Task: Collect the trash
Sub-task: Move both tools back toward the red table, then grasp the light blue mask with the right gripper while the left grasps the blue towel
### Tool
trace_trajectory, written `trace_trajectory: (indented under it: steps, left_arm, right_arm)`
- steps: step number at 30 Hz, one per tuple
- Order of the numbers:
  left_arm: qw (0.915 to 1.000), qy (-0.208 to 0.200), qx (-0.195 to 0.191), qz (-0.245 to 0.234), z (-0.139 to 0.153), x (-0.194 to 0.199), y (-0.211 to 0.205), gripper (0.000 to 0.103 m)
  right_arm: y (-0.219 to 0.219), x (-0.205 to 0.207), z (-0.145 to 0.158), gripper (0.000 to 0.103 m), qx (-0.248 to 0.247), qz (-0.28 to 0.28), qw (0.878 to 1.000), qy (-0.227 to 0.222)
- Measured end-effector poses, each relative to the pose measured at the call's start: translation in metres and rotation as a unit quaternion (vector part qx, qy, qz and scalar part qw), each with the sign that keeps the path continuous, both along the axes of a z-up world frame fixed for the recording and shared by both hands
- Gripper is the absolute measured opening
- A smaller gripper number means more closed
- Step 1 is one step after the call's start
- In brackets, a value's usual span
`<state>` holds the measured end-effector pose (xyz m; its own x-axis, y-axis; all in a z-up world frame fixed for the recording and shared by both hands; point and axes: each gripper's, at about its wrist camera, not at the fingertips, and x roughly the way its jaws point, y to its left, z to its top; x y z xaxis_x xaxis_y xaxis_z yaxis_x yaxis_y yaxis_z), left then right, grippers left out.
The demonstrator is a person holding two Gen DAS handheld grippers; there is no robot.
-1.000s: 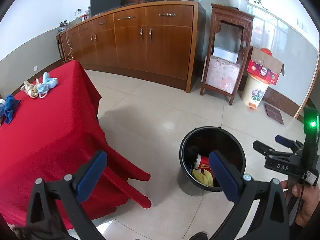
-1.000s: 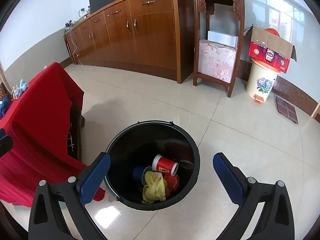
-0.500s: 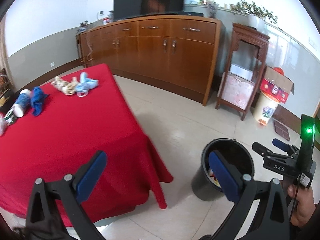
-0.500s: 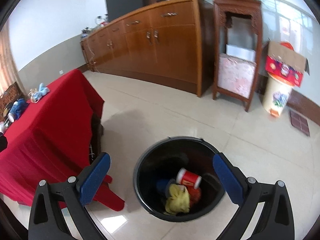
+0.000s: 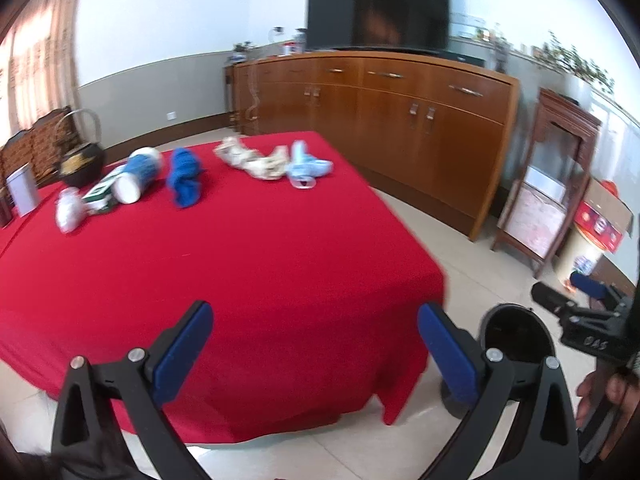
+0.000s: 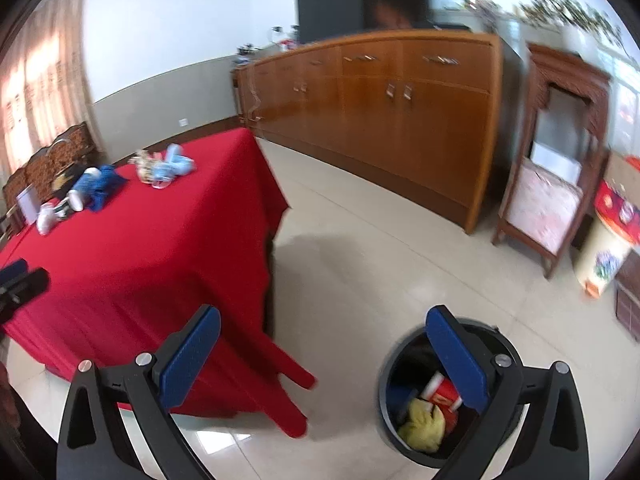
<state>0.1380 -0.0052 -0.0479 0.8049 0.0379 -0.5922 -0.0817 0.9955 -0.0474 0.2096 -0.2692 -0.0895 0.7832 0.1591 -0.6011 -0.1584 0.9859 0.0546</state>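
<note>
A black trash bin (image 6: 448, 396) stands on the floor and holds a red can (image 6: 440, 390) and a yellow wad (image 6: 422, 426); it also shows in the left wrist view (image 5: 516, 336). On the red table (image 5: 240, 260) lie a blue-white bottle (image 5: 136, 174), a blue cloth (image 5: 184, 176), a beige wrapper (image 5: 252, 158), a light-blue mask (image 5: 306, 166) and a white wad (image 5: 68, 210). My left gripper (image 5: 314, 344) is open and empty over the table's near edge. My right gripper (image 6: 322, 354) is open and empty above the floor, its right finger over the bin.
A long wooden sideboard (image 5: 380, 120) with a TV lines the back wall. A carved wooden stand (image 6: 556, 184) and a white bin with a cardboard box (image 6: 604, 248) are at the right. A dark basket (image 5: 80, 160) and a tin (image 5: 22, 188) sit at the table's far left.
Both grippers swung left and up, from the bin towards the table. The trash on the table has come into fuller view. Both stay open.
</note>
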Motion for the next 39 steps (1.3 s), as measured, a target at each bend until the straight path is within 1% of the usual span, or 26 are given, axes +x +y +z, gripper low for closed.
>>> trace_trajectory:
  steps: [4, 8, 13, 15, 17, 19, 21, 24, 26, 28, 31, 35, 36, 37, 38, 39]
  left_arm:
    - [0.9994, -0.011, -0.012, 0.03, 0.0, -0.008, 0.036, 0.103]
    - [0.9985, -0.015, -0.019, 0.049, 0.0, -0.01, 0.065, 0.102]
    - [0.9974, -0.015, -0.016, 0.069, 0.0, -0.001, 0.098, 0.101]
    - [0.9969, -0.018, -0.014, 0.075, 0.002, 0.007, 0.111, 0.099]
    - [0.9966, -0.014, -0.019, 0.079, 0.004, 0.021, 0.125, 0.094]
    - [0.9962, -0.011, -0.024, 0.083, 0.007, 0.036, 0.136, 0.092]
    - [0.9956, -0.008, -0.024, 0.09, 0.009, 0.053, 0.144, 0.092]
    - [0.9953, -0.001, -0.025, 0.094, 0.01, 0.081, 0.151, 0.092]
    - [0.9951, 0.01, -0.028, 0.095, 0.008, 0.102, 0.155, 0.092]
    - [0.995, 0.017, -0.027, 0.095, 0.005, 0.122, 0.158, 0.092]
    - [0.9943, 0.017, -0.027, 0.102, 0.003, 0.144, 0.165, 0.092]
    - [0.9937, 0.034, -0.022, 0.105, -0.004, 0.173, 0.169, 0.092]
    - [0.9937, 0.037, -0.025, 0.103, -0.006, 0.18, 0.171, 0.09]
    - [0.9937, 0.039, -0.027, 0.101, -0.007, 0.184, 0.172, 0.085]
    - [0.9935, 0.044, -0.031, 0.101, -0.009, 0.189, 0.173, 0.083]
    - [0.9931, 0.047, -0.039, 0.1, -0.011, 0.192, 0.174, 0.082]
  right_arm:
    - [0.049, 0.004, 0.018, 0.103, 0.005, 0.035, 0.999, -0.01]
    - [0.095, 0.009, 0.029, 0.103, 0.009, 0.073, 0.997, -0.016]
    - [0.152, 0.021, 0.04, 0.103, -0.012, 0.119, 0.993, -0.018]
    - [0.169, 0.03, 0.044, 0.103, -0.015, 0.13, 0.991, -0.017]
    - [0.185, 0.045, 0.047, 0.103, -0.023, 0.134, 0.991, -0.013]
    - [0.198, 0.061, 0.048, 0.103, -0.027, 0.135, 0.99, -0.004]
    - [0.21, 0.08, 0.051, 0.103, -0.029, 0.138, 0.99, 0.002]
    - [0.228, 0.111, 0.05, 0.103, -0.049, 0.138, 0.989, 0.011]
    - [0.238, 0.136, 0.046, 0.099, -0.055, 0.137, 0.989, 0.022]
    - [0.245, 0.159, 0.039, 0.085, -0.056, 0.137, 0.988, 0.037]
    - [0.254, 0.192, 0.027, 0.077, -0.051, 0.135, 0.988, 0.064]
    - [0.259, 0.22, 0.015, 0.07, -0.042, 0.135, 0.986, 0.084]
    - [0.261, 0.226, 0.013, 0.068, -0.039, 0.136, 0.986, 0.088]
    - [0.263, 0.231, 0.011, 0.064, -0.037, 0.139, 0.985, 0.092]
    - [0.265, 0.236, 0.01, 0.062, -0.038, 0.14, 0.985, 0.093]
    - [0.267, 0.239, 0.009, 0.055, -0.04, 0.141, 0.985, 0.093]
